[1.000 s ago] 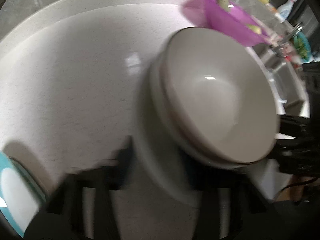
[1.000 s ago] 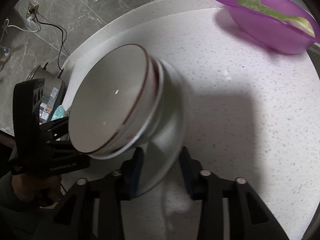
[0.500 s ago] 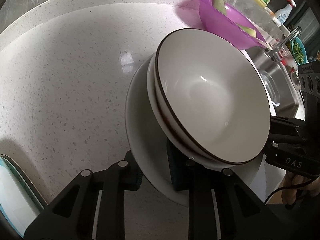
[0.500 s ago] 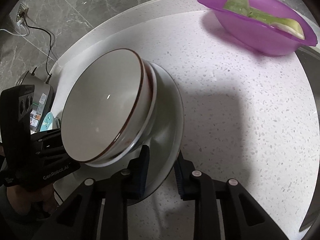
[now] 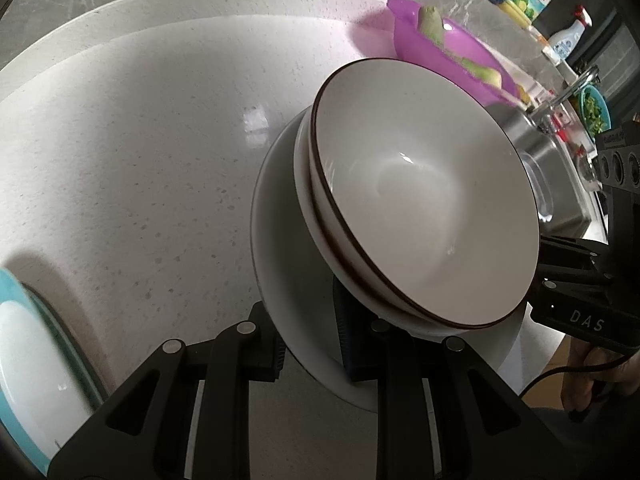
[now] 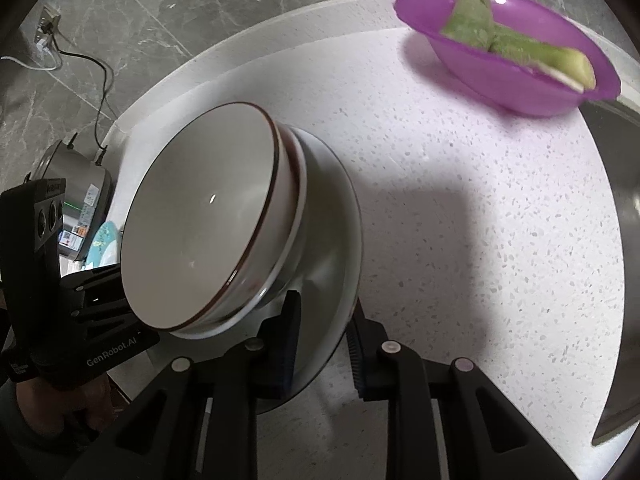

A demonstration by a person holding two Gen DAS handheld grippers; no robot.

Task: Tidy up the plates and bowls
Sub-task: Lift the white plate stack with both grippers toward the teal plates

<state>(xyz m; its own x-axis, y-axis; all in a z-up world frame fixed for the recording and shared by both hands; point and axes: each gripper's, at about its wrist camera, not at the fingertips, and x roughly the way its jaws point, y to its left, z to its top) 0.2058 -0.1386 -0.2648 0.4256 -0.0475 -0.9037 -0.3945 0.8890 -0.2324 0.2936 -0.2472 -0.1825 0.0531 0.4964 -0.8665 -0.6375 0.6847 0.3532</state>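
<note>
A white plate (image 5: 288,272) carries a stack of white bowls with brown rims (image 5: 424,208). My left gripper (image 5: 312,344) is shut on the plate's near rim. My right gripper (image 6: 324,340) is shut on the opposite rim of the same plate (image 6: 336,240), with the bowls (image 6: 200,220) tilted to its left. Both grippers hold the plate above the white speckled counter (image 5: 140,152). Each gripper shows in the other's view, the left (image 6: 80,320) and the right (image 5: 580,312).
A purple bowl with green vegetable pieces (image 6: 512,52) stands at the counter's back, also in the left view (image 5: 448,56). A steel sink (image 5: 552,168) lies to the right. A teal-rimmed plate (image 5: 28,368) sits at the left. A steel cooker (image 6: 76,188) stands far left.
The plate with the bowls has stayed held by both grippers and shifted slightly. The earlier motion blur has settled. The purple bowl appears further right in the right view.
</note>
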